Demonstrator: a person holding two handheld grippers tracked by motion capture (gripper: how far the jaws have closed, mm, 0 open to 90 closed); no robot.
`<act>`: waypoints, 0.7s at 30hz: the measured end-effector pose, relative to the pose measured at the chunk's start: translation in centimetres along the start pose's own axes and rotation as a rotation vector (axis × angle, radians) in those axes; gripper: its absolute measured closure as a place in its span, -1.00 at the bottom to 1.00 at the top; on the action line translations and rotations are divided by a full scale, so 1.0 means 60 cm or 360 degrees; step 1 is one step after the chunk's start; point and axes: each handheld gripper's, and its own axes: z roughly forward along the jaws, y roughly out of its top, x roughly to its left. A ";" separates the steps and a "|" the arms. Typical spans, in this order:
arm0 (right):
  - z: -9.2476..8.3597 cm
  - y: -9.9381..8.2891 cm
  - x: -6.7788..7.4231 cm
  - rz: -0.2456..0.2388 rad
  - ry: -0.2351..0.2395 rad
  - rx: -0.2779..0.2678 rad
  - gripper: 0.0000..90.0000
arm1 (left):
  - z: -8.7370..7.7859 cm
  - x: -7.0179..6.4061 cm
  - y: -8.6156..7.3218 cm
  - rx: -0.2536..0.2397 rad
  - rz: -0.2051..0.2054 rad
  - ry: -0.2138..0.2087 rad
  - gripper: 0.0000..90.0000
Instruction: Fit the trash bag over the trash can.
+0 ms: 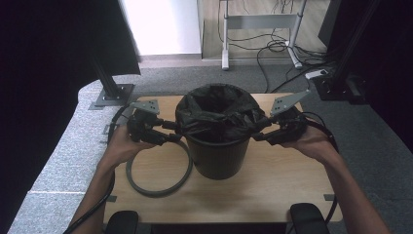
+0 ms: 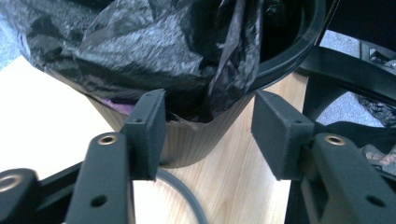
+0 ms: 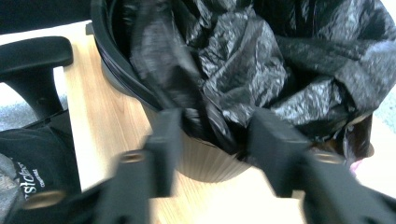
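A black ribbed bin (image 1: 216, 156) stands mid-table, lined with a black plastic bag (image 1: 214, 114) whose crumpled edge drapes over the rim. My left gripper (image 1: 170, 131) is at the bin's left rim. In the left gripper view its jaws (image 2: 208, 135) stand apart with a hanging fold of the bag (image 2: 154, 56) between them, pads not pressing. At the right rim is my right gripper (image 1: 257, 132). Its blurred jaws (image 3: 215, 149) straddle a fold of the bag (image 3: 243, 65) above the bin wall (image 3: 205, 163), with gaps at the pads.
A grey ring (image 1: 158, 190) lies flat on the wooden table (image 1: 272, 190), left of the bin and partly under it. Two black armrests (image 1: 309, 218) sit at the table's near edge. A black frame post (image 1: 109, 80) stands behind the far left corner.
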 end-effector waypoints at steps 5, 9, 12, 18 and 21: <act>-0.001 0.002 0.010 -0.0067 -0.0016 -0.0018 0.68 | -0.001 -0.010 0.009 0.0046 0.0002 0.0034 0.45; 0.000 0.002 0.016 -0.0084 0.0016 -0.0006 0.84 | 0.002 -0.015 0.011 0.0072 0.0008 0.0039 0.85; 0.003 -0.003 0.020 -0.0096 0.0037 0.0021 0.86 | 0.005 -0.013 0.006 0.0066 0.0005 0.0005 0.96; 0.015 -0.021 0.021 -0.0066 0.0082 0.0043 0.91 | 0.012 -0.011 -0.001 0.0054 -0.0001 -0.0040 1.00; 0.030 -0.030 0.022 -0.0051 0.0095 0.0054 0.93 | 0.017 -0.014 -0.003 0.0049 0.0033 -0.0077 1.00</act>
